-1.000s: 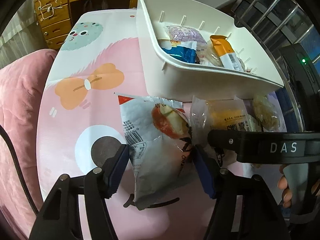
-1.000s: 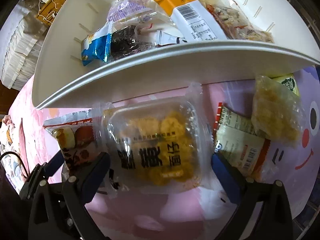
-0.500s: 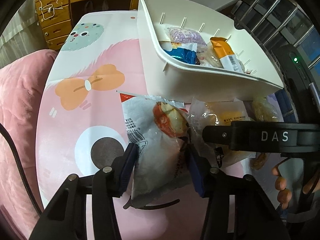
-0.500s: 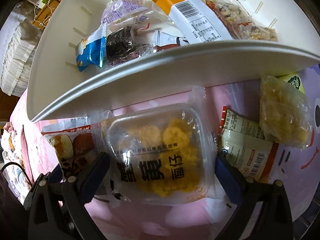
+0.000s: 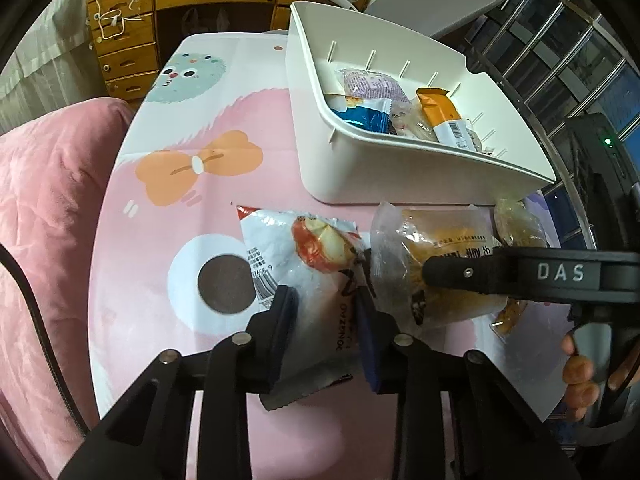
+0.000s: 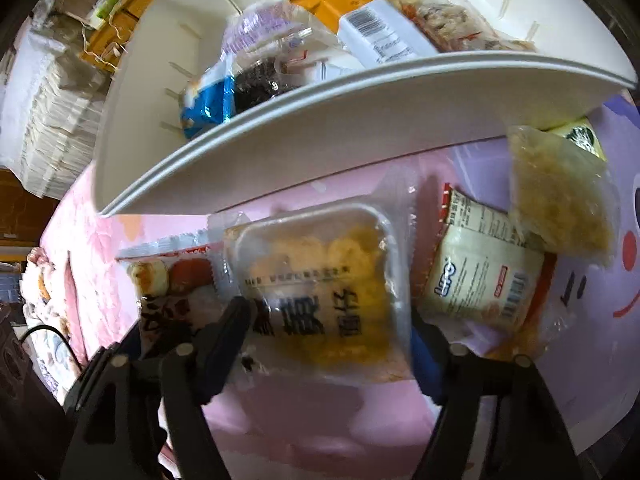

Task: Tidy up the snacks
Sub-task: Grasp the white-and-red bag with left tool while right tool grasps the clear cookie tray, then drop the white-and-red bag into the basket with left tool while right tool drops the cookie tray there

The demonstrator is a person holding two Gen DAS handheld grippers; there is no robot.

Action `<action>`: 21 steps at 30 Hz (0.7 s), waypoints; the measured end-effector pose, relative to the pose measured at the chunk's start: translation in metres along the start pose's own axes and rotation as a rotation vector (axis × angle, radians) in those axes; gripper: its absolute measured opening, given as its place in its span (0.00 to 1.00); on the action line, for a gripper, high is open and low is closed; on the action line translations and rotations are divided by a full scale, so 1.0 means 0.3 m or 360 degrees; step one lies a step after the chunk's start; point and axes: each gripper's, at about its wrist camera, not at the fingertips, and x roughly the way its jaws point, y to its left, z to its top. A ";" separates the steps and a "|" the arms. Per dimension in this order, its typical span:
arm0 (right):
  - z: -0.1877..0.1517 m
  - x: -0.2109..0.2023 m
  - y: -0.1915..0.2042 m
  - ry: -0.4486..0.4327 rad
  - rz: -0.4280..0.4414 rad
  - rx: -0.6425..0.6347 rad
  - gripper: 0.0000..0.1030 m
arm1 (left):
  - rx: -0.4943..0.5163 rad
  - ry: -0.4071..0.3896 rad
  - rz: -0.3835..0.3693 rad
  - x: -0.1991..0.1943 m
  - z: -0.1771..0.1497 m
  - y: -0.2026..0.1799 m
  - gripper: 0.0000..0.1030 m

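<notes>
The left tool [image 5: 326, 320] pinches the white snack packet [image 5: 308, 280] just before the white bin [image 5: 360, 176]; the right tool [image 6: 328, 340] clamps the clear cookie tray [image 6: 320, 292] beside it. Each should probably lift clear over the bin's near wall before releasing.

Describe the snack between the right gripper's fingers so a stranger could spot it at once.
Start at the white bin on the pink tablecloth. Just in front of its wall lies a clear-wrapped tray of yellow cakes. Unlike the flat packets beside it, it is a rigid tray with bold black characters.
</notes>
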 end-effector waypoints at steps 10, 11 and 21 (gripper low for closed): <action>-0.071 -0.129 -0.043 -0.0118 0.0147 -0.0106 0.27 | -0.0195 -0.0015 0.0053 -0.091 -0.108 0.030 0.20; -0.080 -0.145 -0.038 -0.0138 0.0142 -0.0150 0.25 | -0.0213 -0.0018 0.0062 -0.099 -0.116 0.032 0.20; -0.153 -0.254 -0.085 -0.0185 0.0220 -0.0325 0.18 | -0.0316 -0.0167 0.0196 -0.266 -0.158 -0.031 0.20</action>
